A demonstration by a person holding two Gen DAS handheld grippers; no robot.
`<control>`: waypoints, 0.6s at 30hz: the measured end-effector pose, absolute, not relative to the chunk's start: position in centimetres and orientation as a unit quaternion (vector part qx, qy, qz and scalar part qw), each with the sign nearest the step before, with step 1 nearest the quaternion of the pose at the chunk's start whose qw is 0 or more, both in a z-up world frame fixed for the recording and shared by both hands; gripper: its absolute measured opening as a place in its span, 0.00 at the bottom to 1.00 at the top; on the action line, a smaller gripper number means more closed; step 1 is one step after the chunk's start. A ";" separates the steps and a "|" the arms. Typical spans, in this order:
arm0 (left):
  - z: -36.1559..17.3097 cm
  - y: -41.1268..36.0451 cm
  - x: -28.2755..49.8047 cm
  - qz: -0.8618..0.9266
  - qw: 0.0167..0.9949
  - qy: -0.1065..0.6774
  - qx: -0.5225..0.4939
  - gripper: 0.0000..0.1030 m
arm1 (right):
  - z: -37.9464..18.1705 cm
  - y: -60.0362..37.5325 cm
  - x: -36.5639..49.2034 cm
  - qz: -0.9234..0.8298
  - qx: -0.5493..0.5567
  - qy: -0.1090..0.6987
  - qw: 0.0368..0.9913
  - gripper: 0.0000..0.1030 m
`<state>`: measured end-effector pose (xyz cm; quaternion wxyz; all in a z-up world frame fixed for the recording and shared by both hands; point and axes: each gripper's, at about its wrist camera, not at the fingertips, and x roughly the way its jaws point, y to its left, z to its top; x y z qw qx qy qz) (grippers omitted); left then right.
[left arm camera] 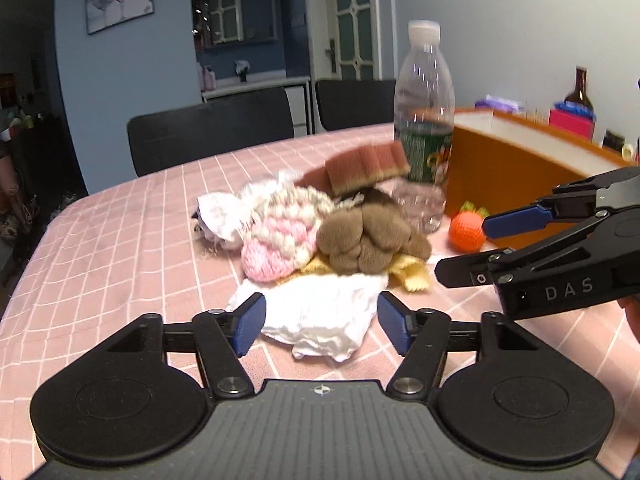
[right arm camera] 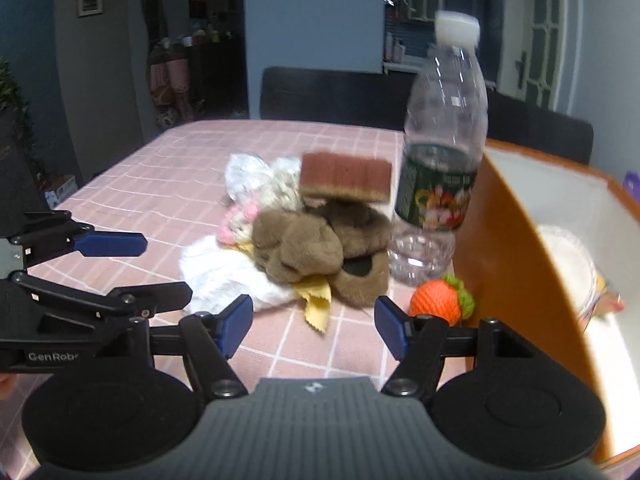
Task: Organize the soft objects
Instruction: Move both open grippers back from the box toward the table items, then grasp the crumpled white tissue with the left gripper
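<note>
Both claws spread, empty: left claw [left arm camera: 320, 322] over white cloth [left arm camera: 324, 320], right claw [right arm camera: 314, 326] nr brown plush [right arm camera: 304, 248]. Soft pile on table [left arm camera: 120, 240] w/ bottle [left arm camera: 424, 120] beside it; snagging pile could tip the bottle.

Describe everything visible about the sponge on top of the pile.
The sponge is a rectangular block with a reddish-brown scouring layer on top and a thinner tan foam layer below. It looks dry and uncompressed, slightly blurred. It sits highest on the heap, roughly level, resting on the brown plush toy and overhanging it. The clear plastic bottle stands close on its right; whether they touch cannot be told. Neither gripper touches it.
</note>
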<state>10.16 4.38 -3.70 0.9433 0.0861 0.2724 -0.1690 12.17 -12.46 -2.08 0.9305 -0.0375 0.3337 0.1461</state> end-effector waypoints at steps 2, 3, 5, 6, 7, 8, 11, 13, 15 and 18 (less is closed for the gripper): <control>-4.5 4.3 10.7 -0.171 0.939 0.281 0.098 0.78 | -3.0 -12.3 12.5 0.139 -0.039 0.336 0.931 0.64; -4.9 4.2 11.0 -0.171 0.937 0.285 0.103 0.79 | -3.3 -12.3 12.7 0.136 -0.041 0.337 0.931 0.64; -5.7 4.0 11.4 -0.179 0.934 0.289 0.107 0.80 | -3.8 -12.4 12.9 0.135 -0.040 0.338 0.931 0.63; -6.0 3.9 11.6 -0.184 0.933 0.291 0.108 0.80 | -3.9 -12.5 13.1 0.132 -0.038 0.339 0.931 0.62; -6.2 3.7 11.8 -0.187 0.931 0.294 0.110 0.80 | -4.0 -12.5 13.3 0.129 -0.037 0.339 0.931 0.59; -6.4 3.5 12.1 -0.189 0.930 0.296 0.113 0.80 | -4.1 -12.7 13.5 0.127 -0.036 0.339 0.931 0.59; -7.1 2.9 13.0 -0.187 0.926 0.304 0.124 0.80 | -4.2 -13.0 14.2 0.139 -0.020 0.341 0.930 0.59; -7.5 2.5 13.7 -0.184 0.923 0.312 0.133 0.80 | -4.3 -12.9 14.5 0.144 -0.021 0.341 0.929 0.59; -8.2 2.3 14.3 -0.176 0.920 0.319 0.146 0.80 | -4.6 -12.8 14.8 0.145 -0.026 0.341 0.929 0.59; -8.5 2.2 14.6 -0.175 0.920 0.317 0.150 0.62 | -4.8 -12.7 15.2 0.152 -0.016 0.340 0.928 0.59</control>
